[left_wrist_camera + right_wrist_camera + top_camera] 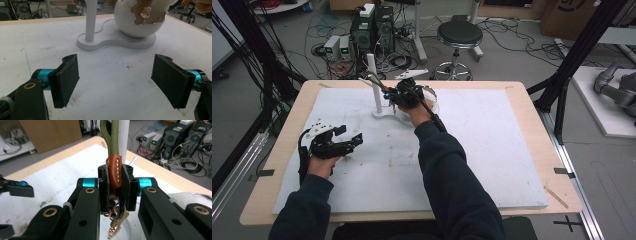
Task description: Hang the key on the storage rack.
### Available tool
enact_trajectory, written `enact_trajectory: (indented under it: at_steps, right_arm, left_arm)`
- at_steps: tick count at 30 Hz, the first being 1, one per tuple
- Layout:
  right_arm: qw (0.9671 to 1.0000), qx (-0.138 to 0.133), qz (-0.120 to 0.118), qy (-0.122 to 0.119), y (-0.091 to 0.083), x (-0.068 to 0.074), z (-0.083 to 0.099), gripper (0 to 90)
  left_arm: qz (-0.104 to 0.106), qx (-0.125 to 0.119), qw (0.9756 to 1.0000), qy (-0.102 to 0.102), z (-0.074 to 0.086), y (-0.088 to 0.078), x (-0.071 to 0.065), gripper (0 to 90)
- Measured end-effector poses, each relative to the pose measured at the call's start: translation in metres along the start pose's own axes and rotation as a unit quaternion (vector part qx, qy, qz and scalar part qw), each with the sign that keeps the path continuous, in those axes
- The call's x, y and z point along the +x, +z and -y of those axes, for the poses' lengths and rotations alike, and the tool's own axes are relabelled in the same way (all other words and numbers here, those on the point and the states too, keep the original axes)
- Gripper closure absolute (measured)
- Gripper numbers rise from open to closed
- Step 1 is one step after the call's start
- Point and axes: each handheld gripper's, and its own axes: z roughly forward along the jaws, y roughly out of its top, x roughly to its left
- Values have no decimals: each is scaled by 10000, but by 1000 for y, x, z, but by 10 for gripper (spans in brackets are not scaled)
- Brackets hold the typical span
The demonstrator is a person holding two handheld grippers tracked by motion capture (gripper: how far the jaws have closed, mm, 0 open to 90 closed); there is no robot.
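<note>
My right gripper [115, 173] is shut on a keychain, its pads pressing the brown leather wrap [114, 176]. An olive cord loop [110, 137] rises from the wrap beside a white post [124, 137], and a brass clasp [113, 227] dangles below over a white bowl [126, 231]. From above, that gripper [388, 93] sits at the post [373, 80] of the white stand [384, 114], beside the bowl [433, 106]. My left gripper [354, 141] rests low at the left of the mat, open and holding nothing [116, 58]. It faces the stand [117, 41] and bowl [136, 27], where brass pieces [146, 11] hang.
A white mat [492, 150] covers the wooden table [537, 110]. Beyond the far edge are a stool [458, 35], computer boxes [372, 27] and cables on the floor. Black frame posts [577, 55] stand at both sides.
</note>
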Motion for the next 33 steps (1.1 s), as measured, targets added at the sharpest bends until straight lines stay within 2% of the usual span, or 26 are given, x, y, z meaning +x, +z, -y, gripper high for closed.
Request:
enact_trajectory:
  at_steps: [3,8,10,17,20,21,23,24,25,27,28,30,31,32,33]
  right_arm:
    - [9999,132,9,17,2,0,2,783]
    - [9999,111,-29,41,-2,-2,1,763]
    - [9999,43,-72,82,-8,-3,-1,683]
    - [10000,-68,44,27,-28,-9,-1,686]
    - [9998,-135,147,72,-46,-19,6,659]
    - [9998,-135,147,72,-46,-19,6,659]
    - [9997,-126,185,137,-60,-26,14,603]
    - [9997,-126,185,137,-60,-26,14,603]
    - [9997,-153,160,104,-70,-30,22,547]
    - [9998,15,138,166,-78,-34,29,475]
    - [9997,114,150,139,-83,-37,34,455]
    - [9999,115,122,40,-94,-41,49,391]
    - [9996,246,153,67,-97,-42,52,346]
    - [9996,246,153,67,-97,-42,52,346]
    - [9995,241,214,5,-108,-46,66,316]
  left_arm:
    - [-6,-3,10000,-23,0,0,0,218]
    - [0,-11,10000,-32,0,0,0,217]
    - [12,-6,10000,-34,0,-1,1,217]
    - [-34,-72,9999,-86,2,-3,3,227]
    - [7,-78,9999,-119,3,-2,2,228]
    - [7,-78,9999,-100,3,-2,2,228]
    - [37,-94,9999,-91,2,-2,1,227]
    - [34,-107,9999,-105,2,-2,0,227]
    - [57,-117,9999,-101,2,-2,1,227]
    - [100,-118,9998,-123,3,-2,1,227]
    - [100,-118,9998,-123,3,-2,1,226]
    - [135,-140,9997,-128,3,-1,0,225]
    - [164,-129,9997,-130,3,0,-1,220]
    - [164,-129,9997,-130,3,0,-1,215]
    - [177,-141,9997,-132,3,0,-1,213]
